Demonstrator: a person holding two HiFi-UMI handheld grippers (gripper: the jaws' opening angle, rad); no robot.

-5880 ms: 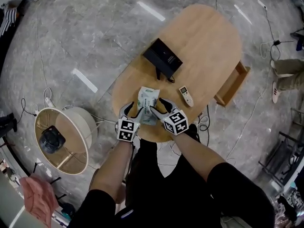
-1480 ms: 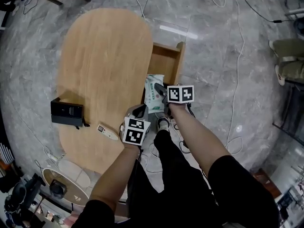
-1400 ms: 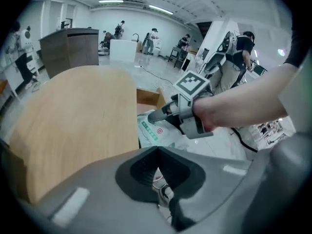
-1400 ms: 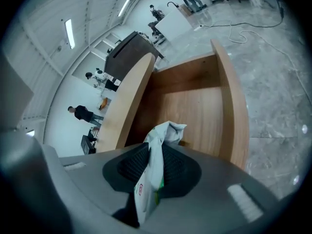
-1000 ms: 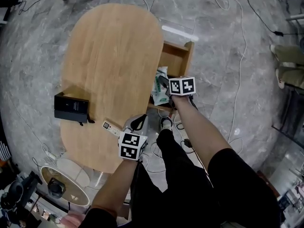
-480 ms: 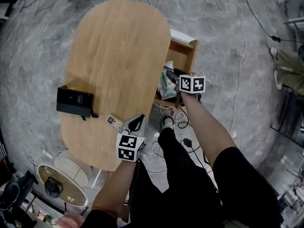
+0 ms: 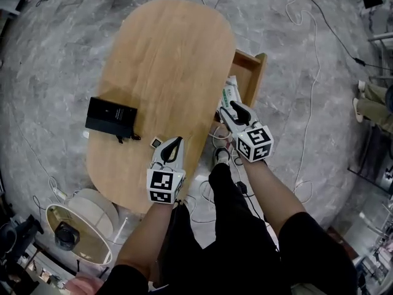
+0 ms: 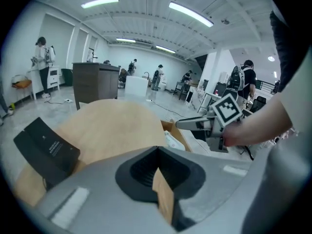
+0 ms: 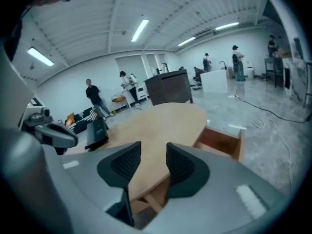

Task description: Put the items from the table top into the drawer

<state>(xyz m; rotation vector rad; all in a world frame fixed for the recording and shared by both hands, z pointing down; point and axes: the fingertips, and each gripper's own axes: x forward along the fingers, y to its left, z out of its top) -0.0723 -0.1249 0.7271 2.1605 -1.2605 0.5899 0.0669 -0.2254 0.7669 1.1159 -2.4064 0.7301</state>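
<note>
Left to right: the black box [image 7: 110,117] and the small remote [image 7: 156,142] are lying on the tabletop [image 7: 166,54], not yet stowed. The left tool [image 7: 175,142], tips together and empty, is hovering just beside the remote; it should be opening before straddling it. The right tool [image 7: 230,110], whose jaws have just been opening, is standing parted and empty above the packet [image 7: 230,92] lying in the drawer [image 7: 261,66].

Grey marbled floor [image 7: 55,72], white walls [image 8: 58,38], ceiling strip lights [image 8: 191,13], dark cabinet [image 8: 95,84].

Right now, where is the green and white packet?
The packet lies in the open drawer at the table's right side in the head view, just ahead of the right gripper.
</note>
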